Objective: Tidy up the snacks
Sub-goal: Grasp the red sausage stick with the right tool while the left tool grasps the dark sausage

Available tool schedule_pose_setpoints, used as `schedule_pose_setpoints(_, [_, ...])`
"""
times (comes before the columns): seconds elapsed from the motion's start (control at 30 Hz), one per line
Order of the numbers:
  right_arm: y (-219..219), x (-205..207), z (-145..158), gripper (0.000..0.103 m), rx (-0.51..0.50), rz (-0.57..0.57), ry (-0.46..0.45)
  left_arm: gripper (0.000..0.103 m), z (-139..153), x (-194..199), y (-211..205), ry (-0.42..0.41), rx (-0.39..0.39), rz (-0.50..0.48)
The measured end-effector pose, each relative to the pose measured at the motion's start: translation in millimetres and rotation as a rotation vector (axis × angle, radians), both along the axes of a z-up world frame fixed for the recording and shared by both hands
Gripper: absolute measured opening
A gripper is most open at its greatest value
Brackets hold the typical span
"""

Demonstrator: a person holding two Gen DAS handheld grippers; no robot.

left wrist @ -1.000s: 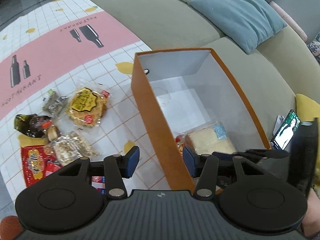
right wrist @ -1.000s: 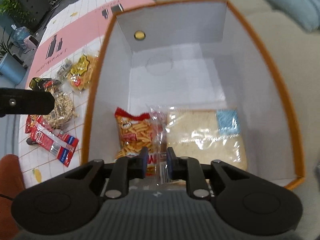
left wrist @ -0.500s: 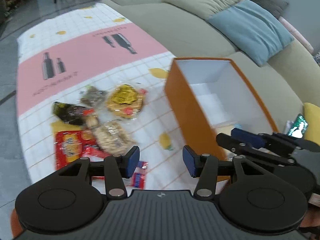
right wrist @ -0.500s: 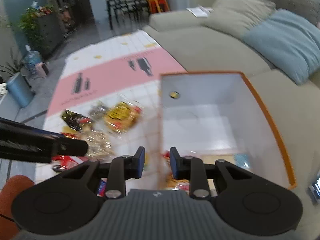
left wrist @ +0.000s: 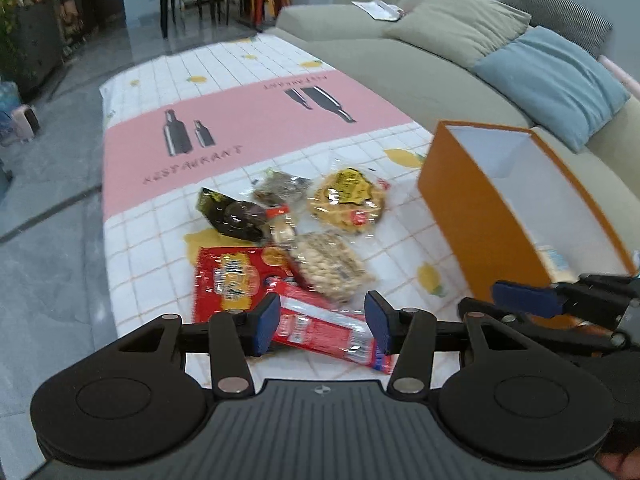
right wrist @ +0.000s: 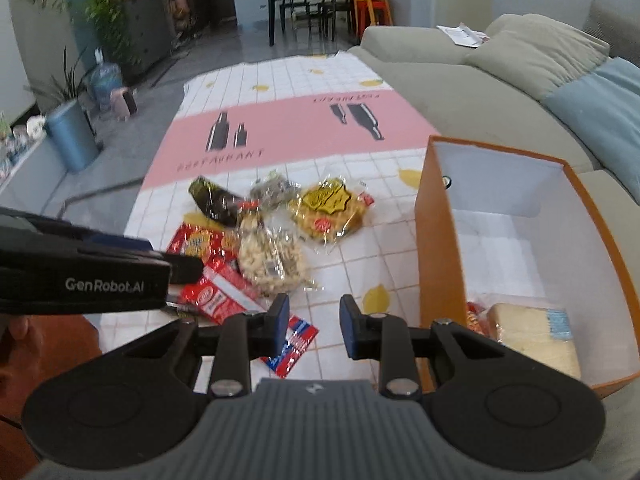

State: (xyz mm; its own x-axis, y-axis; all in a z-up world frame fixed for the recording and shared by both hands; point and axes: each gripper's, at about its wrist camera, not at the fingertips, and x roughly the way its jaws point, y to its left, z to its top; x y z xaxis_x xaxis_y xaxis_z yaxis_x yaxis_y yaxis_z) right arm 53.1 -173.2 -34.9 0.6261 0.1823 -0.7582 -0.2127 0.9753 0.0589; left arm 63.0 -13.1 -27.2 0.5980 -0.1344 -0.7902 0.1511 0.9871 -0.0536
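My left gripper is open and hovers over a long red, white and blue packet at the near end of the snack pile. Beyond it lie a red bag, a clear bag of nuts, a round yellow cracker pack and a dark bag. My right gripper is open and empty, above the mat just left of the orange box. A wrapped bread pack and a red snack bag lie in the box.
The snacks and box rest on a pink and white checked mat on the floor. A green sofa with a blue cushion runs along the right. A dining table and plants stand far back.
The right gripper rose out of the box and swung left, leaving the packs inside. The left gripper also swung left, from the box's edge to above the snack pile.
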Motion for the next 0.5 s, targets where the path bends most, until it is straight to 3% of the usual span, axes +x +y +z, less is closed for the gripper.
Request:
schedule_pose_setpoints(0.13, [5,5,-14,0.027,-0.011,-0.002,0.025,0.058,-17,-1,12,0.020,-0.019,0.028])
schedule_pose_setpoints(0.23, [8,9,-28,0.027,-0.005,-0.003,0.042,0.058,-31,2,18,0.080,-0.032,0.018])
schedule_pose_setpoints(0.37, [15,13,-44,0.029,0.006,0.017,0.063,0.058,-44,2,29,0.079,-0.033,0.041])
schedule_pose_setpoints(0.5, [24,20,-57,0.029,0.009,0.061,0.066,0.059,-56,10,43,0.147,-0.120,0.047])
